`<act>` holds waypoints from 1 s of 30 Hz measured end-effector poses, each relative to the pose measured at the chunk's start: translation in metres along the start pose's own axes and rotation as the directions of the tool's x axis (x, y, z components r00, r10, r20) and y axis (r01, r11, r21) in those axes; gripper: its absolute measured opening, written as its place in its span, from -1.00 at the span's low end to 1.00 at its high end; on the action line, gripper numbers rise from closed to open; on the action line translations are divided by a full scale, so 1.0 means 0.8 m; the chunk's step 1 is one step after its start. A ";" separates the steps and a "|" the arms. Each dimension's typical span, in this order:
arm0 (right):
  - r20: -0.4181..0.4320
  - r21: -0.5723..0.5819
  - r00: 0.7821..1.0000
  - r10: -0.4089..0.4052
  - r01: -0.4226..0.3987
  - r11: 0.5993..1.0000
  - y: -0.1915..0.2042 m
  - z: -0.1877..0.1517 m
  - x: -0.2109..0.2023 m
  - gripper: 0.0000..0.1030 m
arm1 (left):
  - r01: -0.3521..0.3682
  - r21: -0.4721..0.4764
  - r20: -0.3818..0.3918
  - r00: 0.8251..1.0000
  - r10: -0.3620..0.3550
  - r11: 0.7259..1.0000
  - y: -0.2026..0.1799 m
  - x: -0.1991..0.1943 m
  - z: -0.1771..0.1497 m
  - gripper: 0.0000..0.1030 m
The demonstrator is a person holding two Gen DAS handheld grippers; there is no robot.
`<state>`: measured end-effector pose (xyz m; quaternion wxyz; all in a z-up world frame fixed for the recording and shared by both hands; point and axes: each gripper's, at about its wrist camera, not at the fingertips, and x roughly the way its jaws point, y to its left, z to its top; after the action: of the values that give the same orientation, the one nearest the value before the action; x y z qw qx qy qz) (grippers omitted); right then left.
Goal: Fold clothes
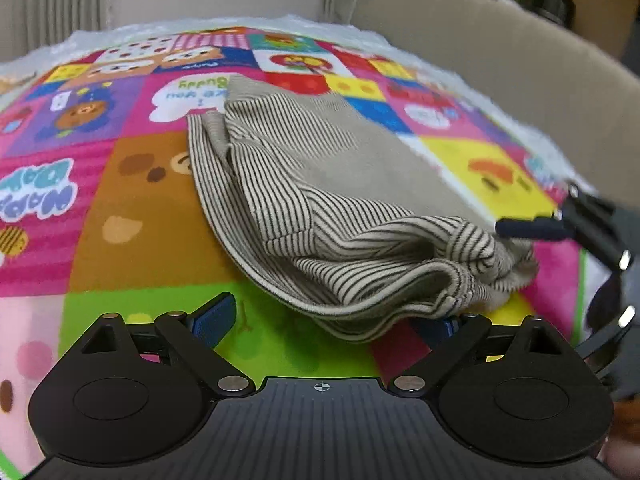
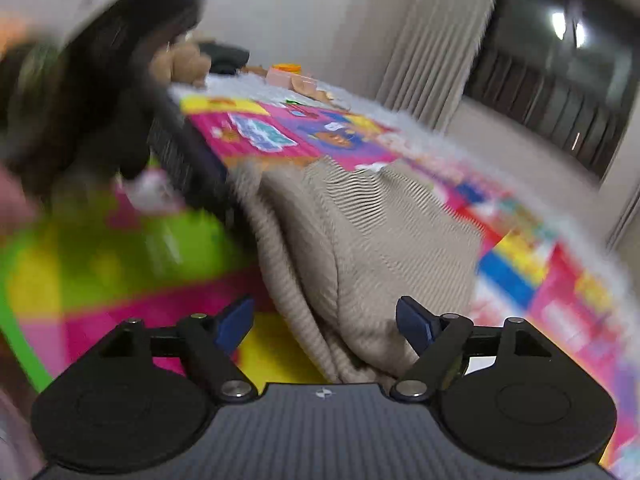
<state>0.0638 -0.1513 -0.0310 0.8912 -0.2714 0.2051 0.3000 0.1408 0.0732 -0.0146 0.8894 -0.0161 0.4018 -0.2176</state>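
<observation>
A beige garment with thin dark stripes lies folded over on the colourful play mat, its bunched hem nearest me. My left gripper is open at the hem's near edge; the cloth overhangs and partly hides its right pad, while the left pad is clear of it. One dark finger of the right gripper reaches in over the hem's right end. In the blurred right wrist view the garment runs between the jaws of my right gripper, which is open, the left pad apart from the cloth.
A white fluffy rug edge borders the mat. A beige upholstered side rises on the right. Curtains and a dark window stand beyond. Plush toys and small objects sit at the mat's far end.
</observation>
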 end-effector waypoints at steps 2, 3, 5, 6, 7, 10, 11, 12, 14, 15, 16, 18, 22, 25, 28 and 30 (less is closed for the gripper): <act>0.010 -0.085 0.998 -0.065 0.066 0.994 0.013 -0.006 0.009 0.54 | 0.019 -0.034 0.009 1.000 -0.019 0.999 0.004 -0.002 0.004 0.89; 0.021 -0.116 0.996 -0.085 0.087 0.989 0.017 -0.007 0.015 0.54 | 0.029 -0.053 0.009 1.000 -0.029 0.998 0.006 -0.003 0.005 0.89; 0.031 -0.140 0.995 -0.093 0.096 0.985 0.020 -0.003 0.027 0.00 | 0.046 -0.063 0.011 0.999 -0.045 0.997 0.010 -0.011 0.003 0.87; 0.022 -0.114 0.997 -0.079 0.081 0.990 0.014 0.003 0.028 -0.35 | 0.053 -0.061 0.013 0.999 -0.052 0.997 0.012 -0.018 0.002 0.87; 0.014 -0.087 0.998 -0.065 0.066 0.994 0.007 0.009 0.029 -0.38 | 0.060 -0.059 0.015 0.998 -0.059 0.996 0.013 -0.024 0.000 0.87; 0.000 -0.037 1.000 -0.010 0.010 0.999 -0.012 0.021 0.019 -0.54 | 0.083 -0.089 0.069 0.995 -0.077 0.993 0.033 -0.054 0.005 0.87; -0.018 -0.046 1.000 0.013 -0.014 0.999 -0.010 0.021 0.016 -0.55 | 0.082 -0.104 0.096 0.993 -0.072 0.991 0.041 -0.063 0.010 0.87; -0.036 -0.055 0.999 0.036 -0.038 0.998 -0.007 0.021 0.012 -0.56 | 0.071 -0.112 0.122 0.991 -0.058 0.991 0.048 -0.069 0.017 0.87; -0.073 -0.072 0.993 0.090 -0.095 0.993 0.000 0.021 0.004 -0.58 | 0.047 -0.115 0.160 0.987 -0.028 0.992 0.059 -0.069 0.034 0.87; -0.091 -0.080 0.989 0.118 -0.125 0.989 0.004 0.021 -0.001 -0.58 | 0.042 -0.108 0.165 0.986 -0.024 0.993 0.061 -0.062 0.042 0.86; -0.098 -0.093 0.986 0.132 -0.141 0.986 0.007 0.022 -0.010 -0.59 | 0.040 -0.097 0.165 0.986 -0.023 0.994 0.061 -0.053 0.049 0.81; -0.103 -0.102 0.984 0.143 -0.154 0.983 0.008 0.030 -0.039 -0.59 | 0.042 -0.061 0.141 0.989 -0.033 0.997 0.057 -0.028 0.060 0.64; -0.078 -0.124 0.988 0.132 -0.141 0.982 -0.012 0.062 -0.093 -0.59 | 0.067 0.032 0.069 0.995 -0.069 0.997 0.044 0.023 0.065 0.31; -0.058 -0.178 0.991 0.119 -0.127 0.976 -0.032 0.093 -0.108 -0.59 | 0.089 0.081 0.016 0.996 -0.091 0.993 0.045 0.048 0.055 0.22; -0.039 -0.234 0.993 0.108 -0.114 0.966 -0.058 0.118 -0.076 -0.59 | 0.127 0.059 -0.002 0.992 -0.127 0.990 0.061 0.052 0.044 0.22; -0.032 -0.236 0.991 0.130 -0.134 0.962 -0.071 0.128 -0.045 -0.59 | 0.146 0.045 -0.007 0.989 -0.145 0.988 0.068 0.048 0.039 0.22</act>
<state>0.0948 -0.1429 0.0872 0.8286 -0.3643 0.1924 0.3792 0.2065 0.1027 -0.0317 0.8704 -0.0246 0.3963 -0.2910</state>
